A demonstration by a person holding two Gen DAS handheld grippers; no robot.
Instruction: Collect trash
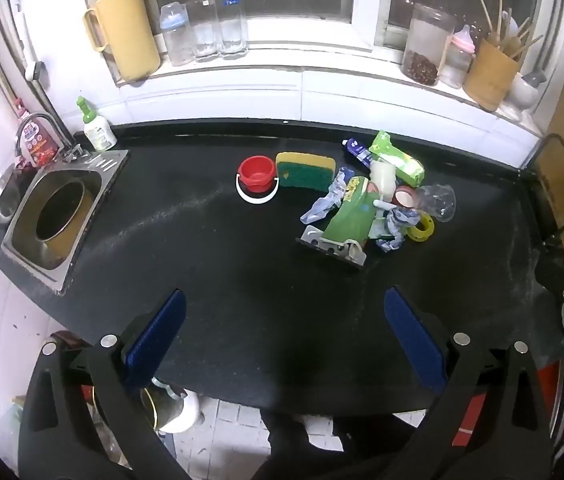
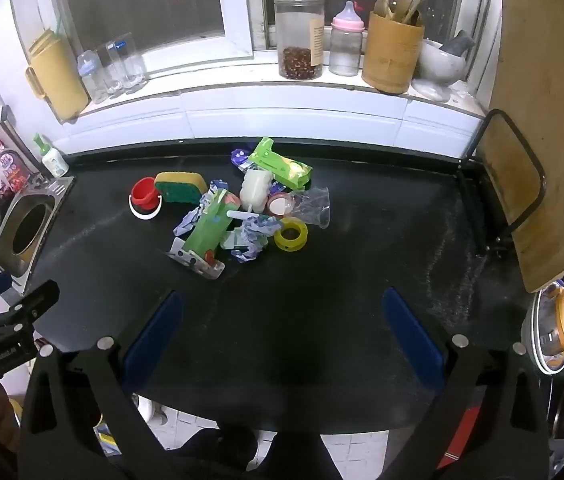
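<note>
hovering: left gripper [image 1: 283,336] and right gripper [image 2: 282,336], both wide, holding nothing
trash pile [image 1: 373,200]: toward counter [image 1: 202,264] back edge
red bucket [image 1: 257,172]: touching sponge [image 1: 305,170]

No wording can be read anywhere. The red printed packet [image 1: 36,142] behind the tap, the tan paper label [image 2: 316,42] on the clear glass jar and the green snack wrapper [image 2: 282,162] carry print too blurred to make out.
</note>
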